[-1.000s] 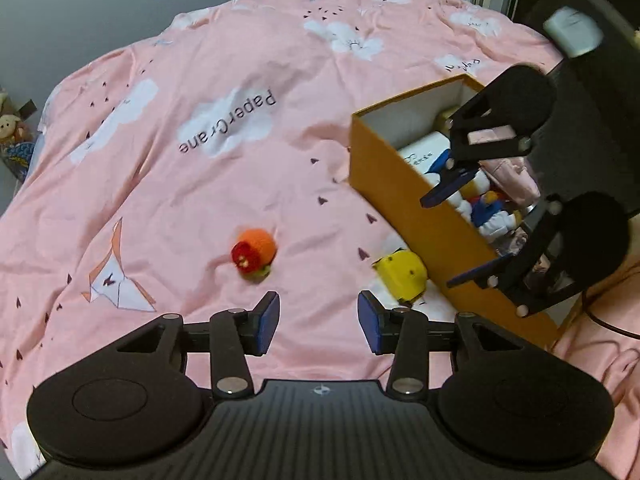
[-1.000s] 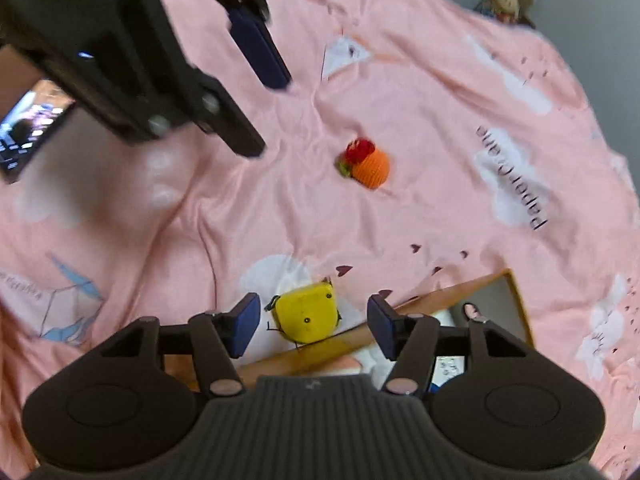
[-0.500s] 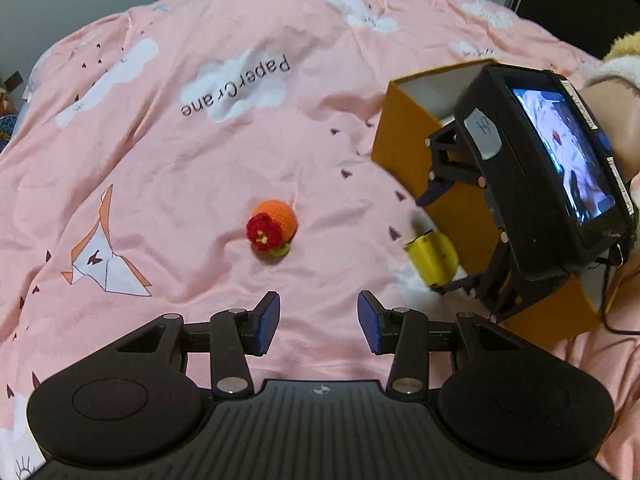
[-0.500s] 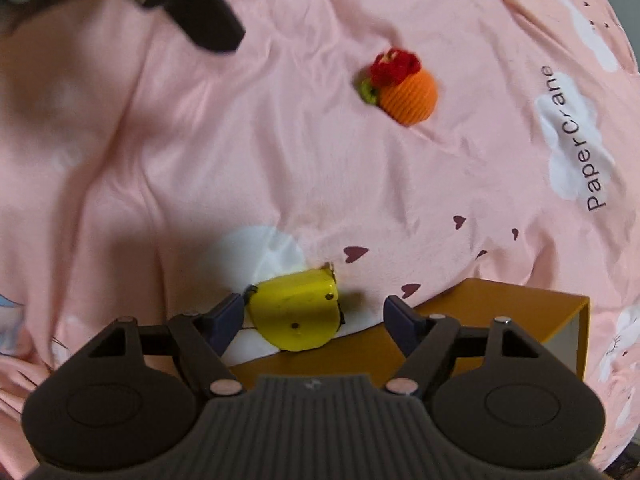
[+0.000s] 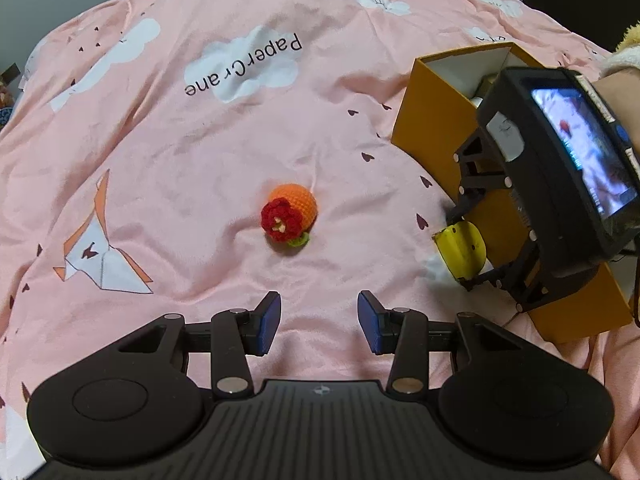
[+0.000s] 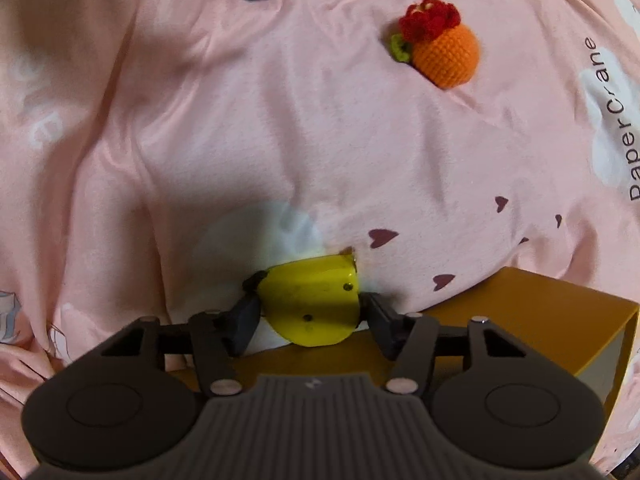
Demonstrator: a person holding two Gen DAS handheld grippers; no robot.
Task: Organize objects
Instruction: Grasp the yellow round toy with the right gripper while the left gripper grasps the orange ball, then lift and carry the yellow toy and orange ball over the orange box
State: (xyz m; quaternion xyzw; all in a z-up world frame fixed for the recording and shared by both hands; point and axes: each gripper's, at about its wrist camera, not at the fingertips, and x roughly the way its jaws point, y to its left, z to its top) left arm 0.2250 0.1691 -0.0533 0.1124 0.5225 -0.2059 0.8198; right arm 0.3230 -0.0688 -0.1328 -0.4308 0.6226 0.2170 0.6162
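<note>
- Right tongs [image 6: 308,320]: jaws closing around the yellow toy [image 6: 312,304], which sits between the two fingers. Both pads look to be at or on its sides; firm contact cannot be confirmed.
- In the left wrist view the right tongs [image 5: 460,248] point steeply down, fingers straddling the yellow toy [image 5: 460,248]; a small lit screen sits on the back of the tool, and a hand [image 5: 616,92] with a fuzzy cuff holds it.
- Yellow toy: rounded, glossy, small dark dots on its face. It rests on the bed, just beside the long side wall of the box [image 6: 520,320].
- Left tongs [image 5: 319,320]: about half open, blue pads apart, nothing between them. They hang over bare bedding, short of the ball.
- Ball [image 5: 290,214]: orange crochet with a red flower and a green leaf. It lies on the bed ahead of the left tongs, apart from the yellow toy and the box. Also seen in the right wrist view [image 6: 440,48], upper right.
- Box [image 5: 440,128]: orange outside, white inside, open top, on the bed at right. Contents mostly hidden behind the right tool.
- Bed cover [image 5: 200,140]: pink, wrinkled, with white clouds, small dark hearts, an origami crane print and the words "PaperCrane".
</note>
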